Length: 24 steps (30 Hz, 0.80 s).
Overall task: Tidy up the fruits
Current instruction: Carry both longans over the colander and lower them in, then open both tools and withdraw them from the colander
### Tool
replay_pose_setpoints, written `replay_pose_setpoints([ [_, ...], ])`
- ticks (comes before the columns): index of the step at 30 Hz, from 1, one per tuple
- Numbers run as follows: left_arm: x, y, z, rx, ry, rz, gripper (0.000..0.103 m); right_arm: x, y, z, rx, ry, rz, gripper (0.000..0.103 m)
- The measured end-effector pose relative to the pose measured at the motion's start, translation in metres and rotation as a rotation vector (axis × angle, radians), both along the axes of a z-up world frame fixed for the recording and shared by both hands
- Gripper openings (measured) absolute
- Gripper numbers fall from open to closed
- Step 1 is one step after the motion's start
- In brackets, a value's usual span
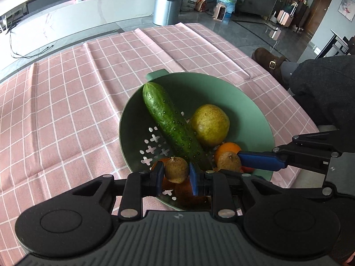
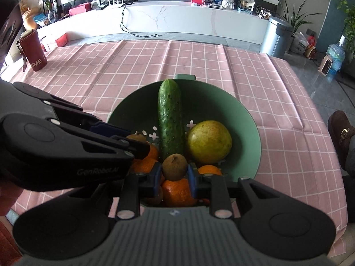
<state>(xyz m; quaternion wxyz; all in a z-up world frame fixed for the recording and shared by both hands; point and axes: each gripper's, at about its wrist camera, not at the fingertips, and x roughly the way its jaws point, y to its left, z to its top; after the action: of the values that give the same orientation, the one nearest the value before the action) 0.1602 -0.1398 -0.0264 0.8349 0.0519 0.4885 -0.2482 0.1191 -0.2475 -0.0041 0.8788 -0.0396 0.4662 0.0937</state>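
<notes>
A green colander bowl [image 1: 248, 108] [image 2: 241, 115] on the pink checked cloth holds a cucumber [image 1: 170, 124] [image 2: 170, 119], a yellow-green pear [image 1: 209, 125] [image 2: 208, 141] and several oranges [image 1: 227, 149] [image 2: 177, 191]. My left gripper [image 1: 176, 170] is shut on a brown kiwi [image 1: 176, 169] above the bowl's near side. My right gripper [image 2: 174, 168] is shut on a second brown kiwi [image 2: 174, 166] over the oranges; it also shows in the left wrist view [image 1: 229, 161]. The left gripper's kiwi shows in the right wrist view [image 2: 135, 136].
A red bottle [image 2: 33, 51] stands at the table's far left corner. A seated person's leg and brown shoe [image 1: 270, 65] are at the table's right edge. A metal bin [image 1: 166, 5] and a water jug [image 1: 226, 2] stand on the floor beyond the table.
</notes>
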Motion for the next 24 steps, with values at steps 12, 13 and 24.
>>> replay_pose_setpoints([
  [12,0.006,-0.003,-0.009,-0.001,0.041,0.02,0.029,0.011,-0.003,-0.014,0.033,0.083,-0.012,0.022],
  [13,0.006,-0.003,-0.009,0.0,0.039,0.022,0.03,0.011,-0.003,-0.014,0.033,0.081,-0.012,0.022],
  [24,-0.001,0.006,0.023,-0.021,-0.039,0.053,0.044,0.005,-0.006,-0.002,0.028,0.054,-0.001,0.049],
])
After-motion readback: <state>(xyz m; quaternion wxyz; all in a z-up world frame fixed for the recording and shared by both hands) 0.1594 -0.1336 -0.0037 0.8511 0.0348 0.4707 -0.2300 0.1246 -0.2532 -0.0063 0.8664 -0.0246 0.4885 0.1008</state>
